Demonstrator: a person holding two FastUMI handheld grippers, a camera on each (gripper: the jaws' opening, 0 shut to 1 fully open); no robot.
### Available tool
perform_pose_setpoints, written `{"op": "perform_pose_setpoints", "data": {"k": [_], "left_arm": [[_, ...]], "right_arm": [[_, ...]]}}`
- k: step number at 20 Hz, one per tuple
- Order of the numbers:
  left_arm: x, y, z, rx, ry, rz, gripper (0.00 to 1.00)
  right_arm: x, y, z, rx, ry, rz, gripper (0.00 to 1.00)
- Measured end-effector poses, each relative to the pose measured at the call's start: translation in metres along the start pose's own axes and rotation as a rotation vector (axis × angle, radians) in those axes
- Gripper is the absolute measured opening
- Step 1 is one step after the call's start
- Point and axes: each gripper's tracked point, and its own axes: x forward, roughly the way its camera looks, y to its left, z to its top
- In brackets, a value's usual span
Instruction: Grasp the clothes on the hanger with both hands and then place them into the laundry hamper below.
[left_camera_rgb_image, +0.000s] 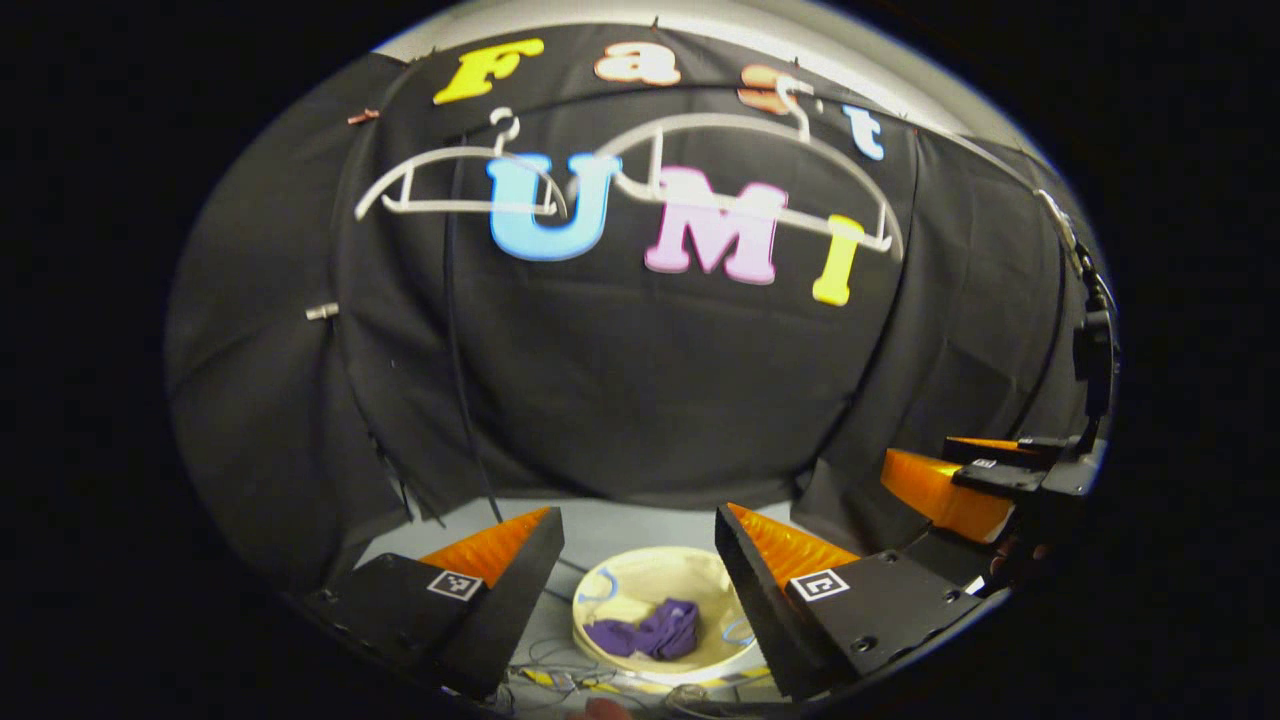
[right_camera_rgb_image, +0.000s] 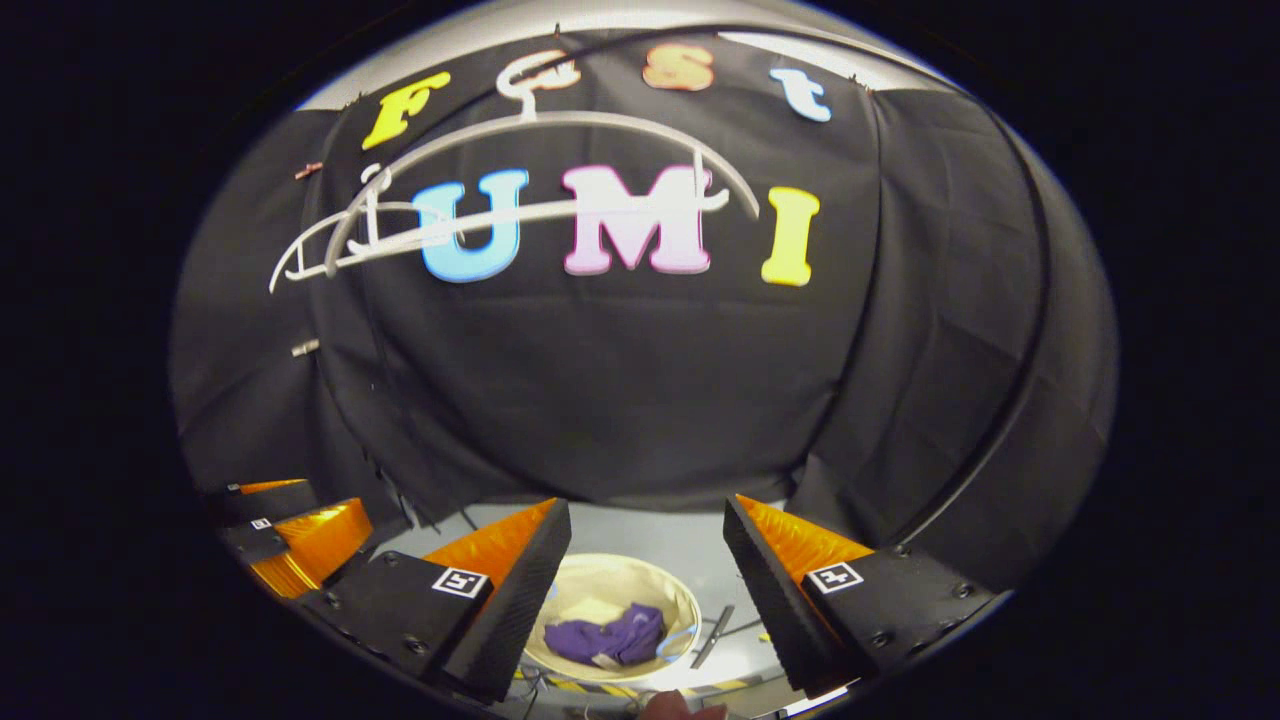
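Purple clothes (left_camera_rgb_image: 645, 634) lay crumpled in laundry hamper (left_camera_rgb_image: 620, 585) on floor, below and between my tongs. Left tongs (left_camera_rgb_image: 637, 530) spread, empty. Right tongs (right_camera_rgb_image: 645, 520) spread, empty. Both hangers (left_camera_rgb_image: 760, 165) bare on far wall. Neither hand nearer; I judged placing done.

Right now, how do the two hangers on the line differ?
In the left gripper view, the left hanger looks smaller and hangs lower; the right hanger spans wider and its hook sits higher. In the right gripper view the left hanger tilts down to the left, while the right hanger hangs level. Both are pale and bare; the purple garment lies in the hamper.
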Motion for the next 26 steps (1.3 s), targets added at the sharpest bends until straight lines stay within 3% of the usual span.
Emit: {"op": "perform_pose_setpoints", "data": {"k": [5,9,10,11,13,18,19,26], "left_arm": [[-0.057,0.015,0.079,0.000,-0.170,-0.011,0.95],[-0.087,0.019,0.118,0.016,-0.249,-0.011,0.95],[-0.094,0.020,0.127,0.025,-0.271,-0.009,0.95],[-0.104,0.020,0.134,0.035,-0.297,-0.003,0.92],[-0.116,0.023,0.147,0.044,-0.333,0.002,0.92],[-0.126,0.022,0.155,0.058,-0.343,0.015,0.92],[-0.126,0.022,0.155,0.059,-0.345,0.017,0.92],[-0.135,0.021,0.158,0.073,-0.359,0.034,0.95]], "right_arm": [[-0.055,0.003,0.085,0.008,-0.209,-0.025,0.99],[-0.083,0.000,0.101,0.009,-0.304,-0.030,0.99],[-0.092,-0.006,0.107,-0.003,-0.323,-0.041,0.94],[-0.101,-0.008,0.113,-0.013,-0.343,-0.050,0.99],[-0.112,-0.008,0.125,-0.030,-0.382,-0.055,0.94],[-0.127,-0.004,0.139,-0.025,-0.428,-0.041,1.00],[-0.129,-0.002,0.139,-0.022,-0.431,-0.037,0.95],[-0.139,0.003,0.132,-0.007,-0.417,-0.007,0.98]]}}
